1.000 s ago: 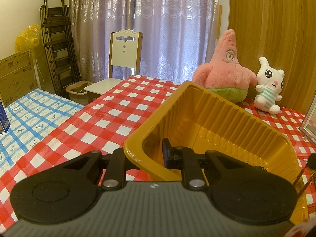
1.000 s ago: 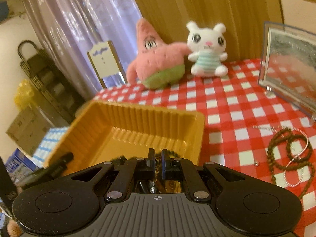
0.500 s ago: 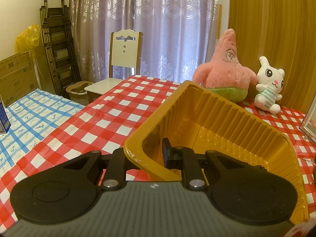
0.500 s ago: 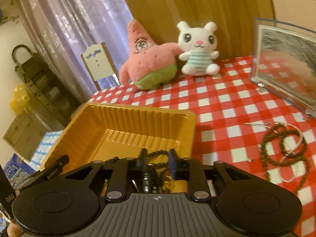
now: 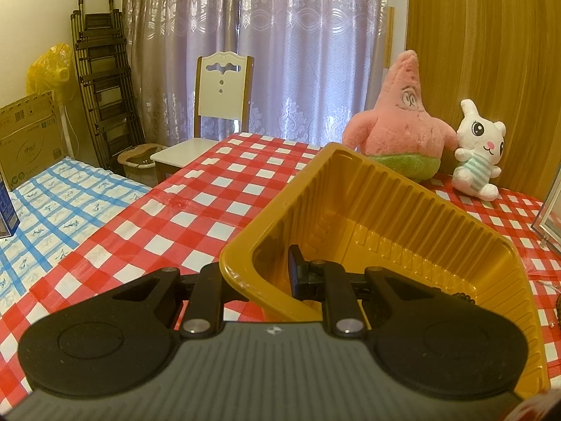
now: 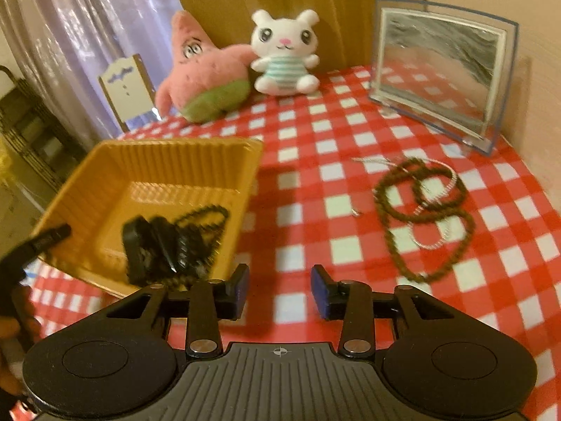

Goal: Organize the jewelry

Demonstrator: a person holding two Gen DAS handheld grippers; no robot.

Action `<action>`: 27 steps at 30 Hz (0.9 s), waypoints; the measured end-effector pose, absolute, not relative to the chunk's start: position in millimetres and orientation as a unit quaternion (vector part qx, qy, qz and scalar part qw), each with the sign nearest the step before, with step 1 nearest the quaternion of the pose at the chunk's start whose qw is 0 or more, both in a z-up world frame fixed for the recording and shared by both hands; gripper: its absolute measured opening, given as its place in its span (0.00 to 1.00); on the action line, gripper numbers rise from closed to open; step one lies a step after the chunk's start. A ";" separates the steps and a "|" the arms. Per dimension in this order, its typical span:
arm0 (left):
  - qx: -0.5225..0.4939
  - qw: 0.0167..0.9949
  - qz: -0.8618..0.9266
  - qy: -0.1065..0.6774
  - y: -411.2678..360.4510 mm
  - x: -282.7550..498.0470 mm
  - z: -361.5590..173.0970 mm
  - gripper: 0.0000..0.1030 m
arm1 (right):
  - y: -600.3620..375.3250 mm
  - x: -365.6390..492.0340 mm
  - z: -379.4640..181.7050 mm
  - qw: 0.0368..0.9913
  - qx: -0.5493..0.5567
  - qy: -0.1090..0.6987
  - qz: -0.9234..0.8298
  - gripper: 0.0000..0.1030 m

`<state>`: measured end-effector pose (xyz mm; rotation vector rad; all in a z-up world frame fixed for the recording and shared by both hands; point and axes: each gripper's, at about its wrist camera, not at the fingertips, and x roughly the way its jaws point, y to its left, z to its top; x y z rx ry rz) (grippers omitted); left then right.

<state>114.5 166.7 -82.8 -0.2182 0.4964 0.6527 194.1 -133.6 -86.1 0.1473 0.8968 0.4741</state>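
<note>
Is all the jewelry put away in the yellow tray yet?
Not yet. One dark bead strand already lies inside the yellow ribbed plastic tray, which the left gripper pinches by its rim. The right gripper is empty, its jaws opening. A brown bead necklace and thin silver chain remain on the checked tablecloth.
</note>
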 end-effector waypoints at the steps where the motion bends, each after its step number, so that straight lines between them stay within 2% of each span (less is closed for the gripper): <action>1: -0.106 0.911 0.317 0.241 166.7 114.5 -82.8 0.16 | -135.8 193.6 -87.4 0.871 0.072 0.432 0.224 0.38; 12: -0.106 0.911 0.317 0.241 166.6 114.5 -82.6 0.17 | -147.4 200.4 -99.8 0.877 0.051 0.435 0.200 0.38; 27: -0.108 0.909 0.319 0.244 167.9 113.0 -84.8 0.17 | -139.9 258.7 -126.3 0.899 -0.020 0.379 0.217 0.38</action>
